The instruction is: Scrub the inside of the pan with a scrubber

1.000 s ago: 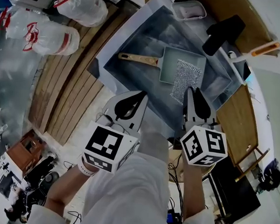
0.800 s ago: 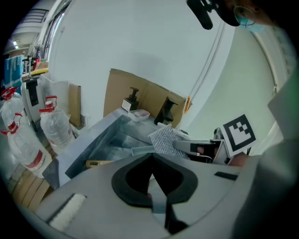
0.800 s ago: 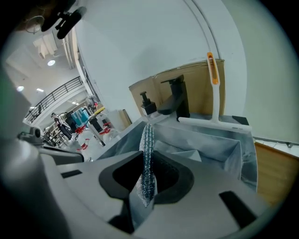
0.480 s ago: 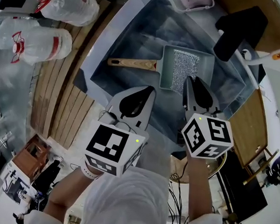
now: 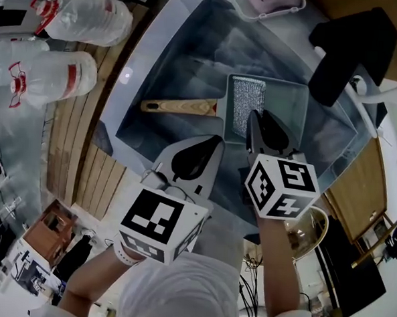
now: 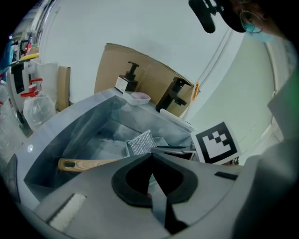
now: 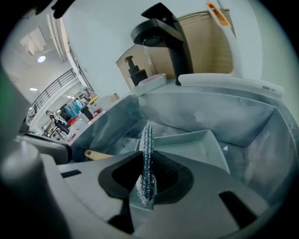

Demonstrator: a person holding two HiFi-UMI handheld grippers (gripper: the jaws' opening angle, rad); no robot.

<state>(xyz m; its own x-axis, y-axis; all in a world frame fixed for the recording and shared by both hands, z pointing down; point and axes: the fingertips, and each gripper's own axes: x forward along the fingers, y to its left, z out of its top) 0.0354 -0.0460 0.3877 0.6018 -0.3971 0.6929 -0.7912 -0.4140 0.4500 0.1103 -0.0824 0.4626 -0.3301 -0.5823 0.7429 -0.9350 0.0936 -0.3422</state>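
No wording is legible. Red-and-white labels on the clear plastic bottles [image 5: 56, 75] are too blurred; the dark pump bottle [image 6: 128, 79] has a white label, perhaps printed. The left gripper [image 5: 217, 140] and right gripper [image 5: 253, 113] show only black-and-white square markers

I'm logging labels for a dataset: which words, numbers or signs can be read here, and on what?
No text reads clearly anywhere.
Plastic bottles: red-and-white labels, print too blurred to read.
Pump bottle: white label, too small to read.
Marker cubes: black-and-white square patterns only, no letters or numbers.
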